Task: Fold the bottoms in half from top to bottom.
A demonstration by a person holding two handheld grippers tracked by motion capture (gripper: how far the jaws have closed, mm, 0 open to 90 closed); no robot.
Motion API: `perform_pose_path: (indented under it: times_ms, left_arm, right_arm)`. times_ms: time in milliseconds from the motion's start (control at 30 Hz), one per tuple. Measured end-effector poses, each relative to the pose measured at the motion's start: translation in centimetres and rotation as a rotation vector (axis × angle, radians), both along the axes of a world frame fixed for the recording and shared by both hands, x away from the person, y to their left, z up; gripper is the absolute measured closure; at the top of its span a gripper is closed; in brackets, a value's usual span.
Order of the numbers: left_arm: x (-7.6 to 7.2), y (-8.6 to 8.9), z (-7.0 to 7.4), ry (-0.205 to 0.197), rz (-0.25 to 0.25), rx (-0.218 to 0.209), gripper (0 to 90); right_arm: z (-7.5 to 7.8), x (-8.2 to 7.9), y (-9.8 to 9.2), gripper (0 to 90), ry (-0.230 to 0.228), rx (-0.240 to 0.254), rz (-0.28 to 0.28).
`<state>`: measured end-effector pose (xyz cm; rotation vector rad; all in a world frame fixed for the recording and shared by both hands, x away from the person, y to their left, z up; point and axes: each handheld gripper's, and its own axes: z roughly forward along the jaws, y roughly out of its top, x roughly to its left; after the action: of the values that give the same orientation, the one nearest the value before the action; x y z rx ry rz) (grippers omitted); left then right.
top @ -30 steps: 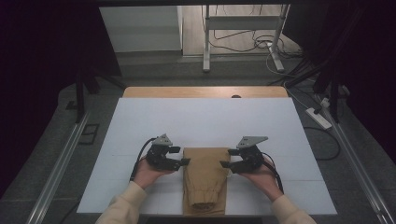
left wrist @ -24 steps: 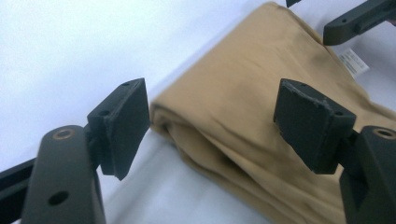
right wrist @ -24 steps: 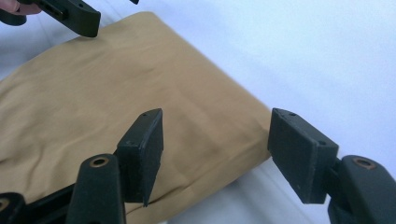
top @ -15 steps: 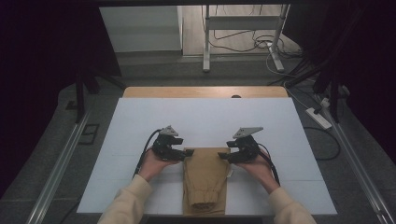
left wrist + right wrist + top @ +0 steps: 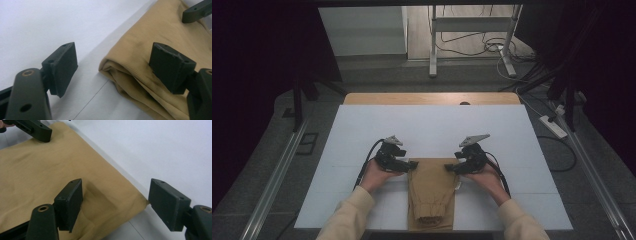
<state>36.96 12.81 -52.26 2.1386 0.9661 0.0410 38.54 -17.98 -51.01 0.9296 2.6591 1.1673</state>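
Observation:
Folded tan trousers [image 5: 432, 192] lie lengthwise on the white table [image 5: 432, 125], cuffs toward the person. My left gripper [image 5: 410, 165] is at the cloth's far left corner and my right gripper [image 5: 451, 168] at its far right corner. In the left gripper view the left gripper [image 5: 113, 53] is open, its jaws just having been opening, with the folded corner [image 5: 120, 72] lying loose between the pads. The right gripper [image 5: 116, 187] is open too and has just been opening; one pad [image 5: 71, 202] hangs over the cloth [image 5: 37, 170], the other over bare table.
A wooden strip [image 5: 432, 98] edges the table's far side. On the floor beyond stand a metal frame [image 5: 432, 50] with cables and, at the right, a power strip [image 5: 553, 126]. Rails [image 5: 272, 190] run along both sides of the table.
Both hands have shifted a little away from the person along the cloth's far corners. Both pairs of jaws stand wider than before, and the cloth has stayed flat.

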Motion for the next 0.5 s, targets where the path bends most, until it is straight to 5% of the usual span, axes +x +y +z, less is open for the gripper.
perform_pose_path:
  times_ms: [500]
  left_arm:
    - [0.5, 0.0, -1.3, 0.039, -0.004, 0.011, 19.6]
  right_arm:
    - [-0.9, 0.1, 0.5, 20.6, 0.043, -0.036, 0.006]
